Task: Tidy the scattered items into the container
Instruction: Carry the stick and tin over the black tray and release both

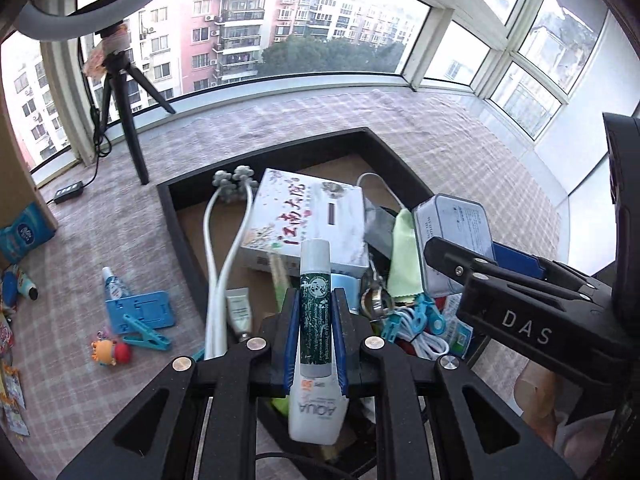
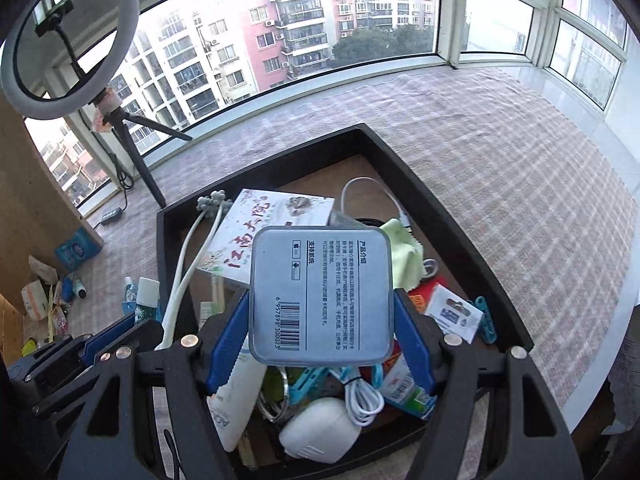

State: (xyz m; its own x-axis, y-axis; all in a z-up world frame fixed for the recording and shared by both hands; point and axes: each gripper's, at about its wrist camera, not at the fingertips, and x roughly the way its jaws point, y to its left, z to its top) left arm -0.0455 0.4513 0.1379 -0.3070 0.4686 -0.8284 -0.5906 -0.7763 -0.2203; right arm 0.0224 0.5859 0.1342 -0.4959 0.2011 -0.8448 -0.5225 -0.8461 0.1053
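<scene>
Currently both claws hang over the black tray (image 1: 362, 133), each with something clamped.

Left claw (image 1: 315, 306): blue pads pressed onto a white tube (image 1: 316, 316) with a green printed band, "AQUA" lettering near its base. Tube runs lengthwise between the fingers, cap end pointing forward past the tips, base end back toward the camera. It sits above the near part of the tray.

Right claw (image 2: 320, 322): pads pinching a flat grey-blue box (image 2: 320, 294) by its two side edges, barcode face toward the camera. Box is held above the tray contents, slightly tilted.

Ahead of the left claw, inside the tray: a white printed box (image 1: 308, 220) with red calligraphy; to its left, a white two-pronged massager (image 1: 224, 240) with grey flower-shaped heads, handle running back beneath the claw. A small grey-capped tube (image 1: 239, 308) lies just left of the fingertips. Right of the fingertips: yellow-green cloth (image 1: 404, 256), coiled white cable (image 1: 420, 336), light-blue clips.

Below the right claw: a white rounded device (image 2: 316, 432) near the tray's close edge, more cable, and colourful packets.

Still outside the tray, left of the left claw on the checked cloth (image 1: 460, 128): blue phone stand (image 1: 140, 312), teal clothespin (image 1: 146, 334), small orange-and-red toy figure (image 1: 110, 352), small spray bottle (image 1: 114, 284). Further left, a blue tissue pack (image 1: 24, 238) and other packets, partly cut off.

Far ahead-left: ring light (image 2: 70, 40) on a black tripod by the window.
</scene>
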